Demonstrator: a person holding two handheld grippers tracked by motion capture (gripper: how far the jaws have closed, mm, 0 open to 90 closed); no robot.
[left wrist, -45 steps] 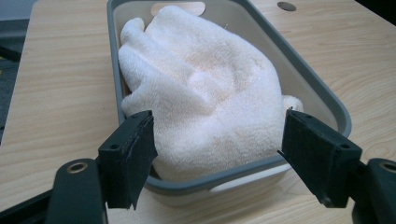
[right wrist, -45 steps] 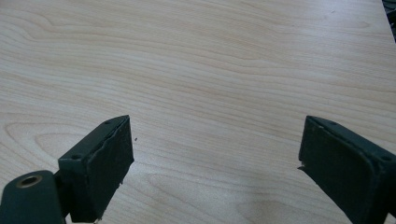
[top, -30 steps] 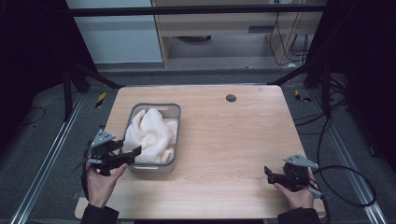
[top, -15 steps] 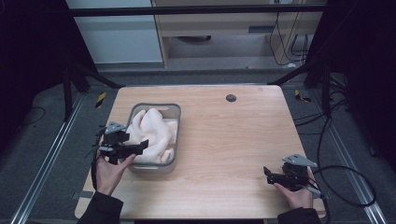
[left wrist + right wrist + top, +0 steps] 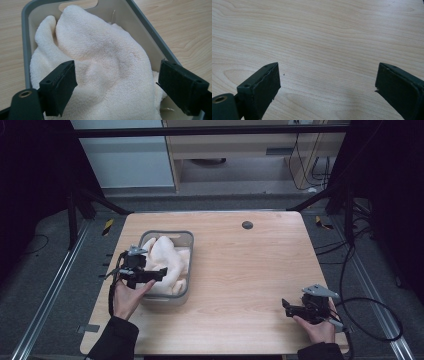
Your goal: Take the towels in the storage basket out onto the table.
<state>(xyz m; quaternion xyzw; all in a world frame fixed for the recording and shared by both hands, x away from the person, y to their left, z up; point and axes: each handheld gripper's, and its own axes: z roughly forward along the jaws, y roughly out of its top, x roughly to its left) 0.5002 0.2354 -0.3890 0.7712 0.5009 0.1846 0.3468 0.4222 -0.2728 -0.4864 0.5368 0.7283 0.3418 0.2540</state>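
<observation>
Step in hand: the reach for the towel (image 5: 167, 262), before any grip. The towel sits bunched in the grey tub (image 5: 186, 237) on the left half of the tabletop (image 5: 250, 285), heaped above the rim. Left tongs (image 5: 160, 272) are over the near left part of the tub, pointing right across the heap. In the left gripper view the jaws stand wide apart and have just been opening; the towel (image 5: 105, 62) bulges up between them, but the pads don't look pressed into it, so nothing is clamped yet

Right tongs (image 5: 286, 305) are parked at the near right corner of the tabletop, well apart from the tub. The right gripper view shows the jaws spread with bare wood (image 5: 324, 50) between them, holding nothing

Next move, as a judgement: sink the left tongs a little deeper into the hump so both pads straddle a thick fold, then close. Keep the right-hand pad inside the tub wall (image 5: 150, 32), which sits just beside it. Terry cloth is soft and will compress, so a shallow pinch may slip
</observation>
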